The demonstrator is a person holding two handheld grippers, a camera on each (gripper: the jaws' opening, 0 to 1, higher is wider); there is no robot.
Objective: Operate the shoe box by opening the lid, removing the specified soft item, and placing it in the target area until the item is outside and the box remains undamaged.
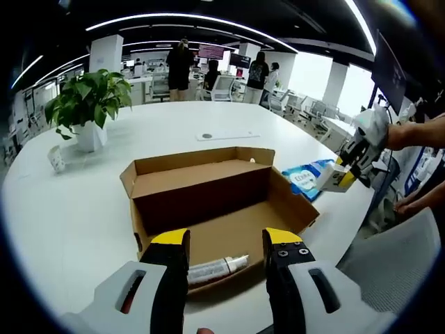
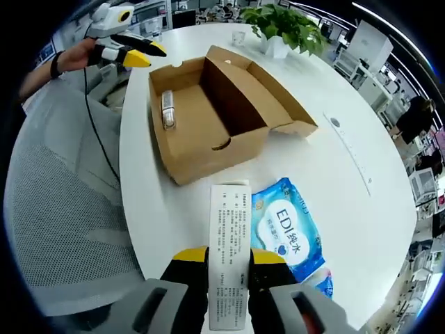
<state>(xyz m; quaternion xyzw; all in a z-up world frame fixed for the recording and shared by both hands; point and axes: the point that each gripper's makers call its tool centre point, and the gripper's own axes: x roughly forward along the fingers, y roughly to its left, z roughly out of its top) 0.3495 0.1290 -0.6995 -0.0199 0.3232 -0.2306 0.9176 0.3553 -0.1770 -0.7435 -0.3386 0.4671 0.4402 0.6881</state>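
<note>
Two tongs are at work over a big white round surface (image 1: 83, 209). In the left gripper view, the left tongs (image 1: 226, 240) sit at the bottom middle with their yellow-tipped jaws wide apart and nothing between them. Past them lies the open brown cardboard shoe box (image 1: 208, 191), lid flaps folded back. A white tube (image 1: 217, 267) lies inside the box near its front wall, low in the picture.

In the right gripper view, the right tongs (image 2: 228, 259) are at the bottom middle, and their jaws are closed tight on a flat white pack with small black print (image 2: 229, 236). The pack is outside the box, sticking up toward it. Just to its right, a soft blue wipes packet (image 2: 288, 233) lies on the surface. The box (image 2: 208, 111) is in the upper middle.

A green leafy plant in a white pot (image 1: 87, 104) stands at the upper left of the left gripper view.
</note>
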